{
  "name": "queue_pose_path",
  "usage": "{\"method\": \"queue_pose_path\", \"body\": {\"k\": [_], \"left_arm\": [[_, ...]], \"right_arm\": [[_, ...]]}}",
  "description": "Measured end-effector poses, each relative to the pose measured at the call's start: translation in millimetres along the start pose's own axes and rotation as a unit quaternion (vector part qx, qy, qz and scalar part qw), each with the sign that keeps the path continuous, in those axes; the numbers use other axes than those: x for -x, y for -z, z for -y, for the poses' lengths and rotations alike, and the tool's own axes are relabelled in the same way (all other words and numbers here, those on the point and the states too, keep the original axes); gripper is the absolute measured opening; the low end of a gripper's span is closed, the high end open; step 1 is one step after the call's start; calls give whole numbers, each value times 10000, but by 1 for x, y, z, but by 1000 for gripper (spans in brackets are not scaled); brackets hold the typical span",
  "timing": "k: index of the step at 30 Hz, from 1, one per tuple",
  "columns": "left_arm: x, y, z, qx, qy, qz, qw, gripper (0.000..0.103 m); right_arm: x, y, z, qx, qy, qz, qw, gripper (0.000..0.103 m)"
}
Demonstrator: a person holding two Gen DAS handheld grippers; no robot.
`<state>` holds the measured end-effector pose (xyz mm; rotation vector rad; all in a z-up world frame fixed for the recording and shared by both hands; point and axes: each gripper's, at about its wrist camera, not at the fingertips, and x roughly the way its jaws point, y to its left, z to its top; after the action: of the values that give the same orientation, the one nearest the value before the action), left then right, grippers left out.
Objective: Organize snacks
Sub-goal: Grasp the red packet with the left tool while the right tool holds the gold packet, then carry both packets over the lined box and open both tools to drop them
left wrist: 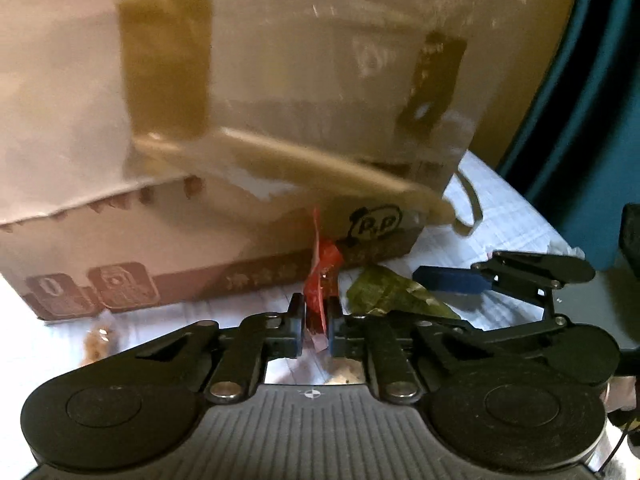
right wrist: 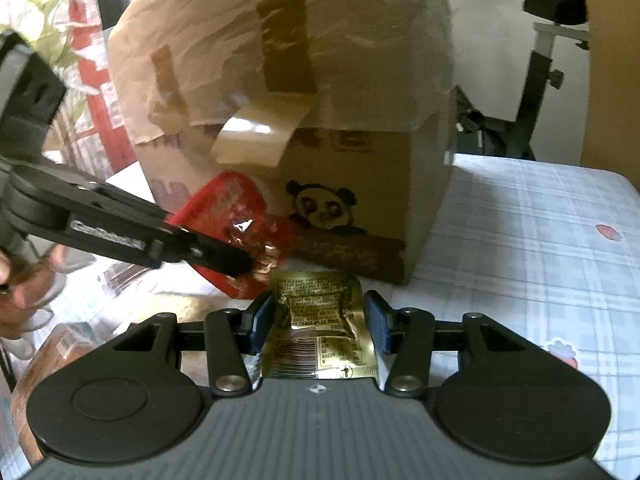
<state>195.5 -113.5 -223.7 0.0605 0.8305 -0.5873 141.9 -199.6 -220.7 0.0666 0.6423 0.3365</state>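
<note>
In the left wrist view my left gripper is shut on a red snack packet, which stands upright between the pads just in front of a taped cardboard box. The right wrist view shows the same red packet pinched at its lower edge by the left gripper's fingertips. My right gripper is shut on a crumpled gold-green packet, its blue pads pressing both sides. That packet lies just right of the red one, beside the right gripper's blue finger.
The panda-printed box stands on a checked tablecloth, with loose tape and brown paper over its top. A small brown snack lies at the near left. A person's hand is at the left edge. An exercise bike stands behind the table.
</note>
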Motion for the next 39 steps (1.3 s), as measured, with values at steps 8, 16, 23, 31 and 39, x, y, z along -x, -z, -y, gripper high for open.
{"method": "queue_pose_path", "body": {"k": [8,16,23,31,39], "left_arm": [[40,12,-18,223,-194,139,9995,12],[84,23,-25,227,-388,270,9986,12],[124,33,-43,356,-588,609,9958,12],[162,33,-56,170,-804,838,9931,12],[226,-9,-59,-108,-811,1587,9839,12]], "right_arm": [[8,2,5,-226,118,186,9995,51],[2,2,-19,377,570,-60,9976,50],[17,-1,-35,494,849,-79,9951,50],[71,-11,-50,468,804,320,9951,50],[124,-70,-64,642,618,1376,9865,50]]}}
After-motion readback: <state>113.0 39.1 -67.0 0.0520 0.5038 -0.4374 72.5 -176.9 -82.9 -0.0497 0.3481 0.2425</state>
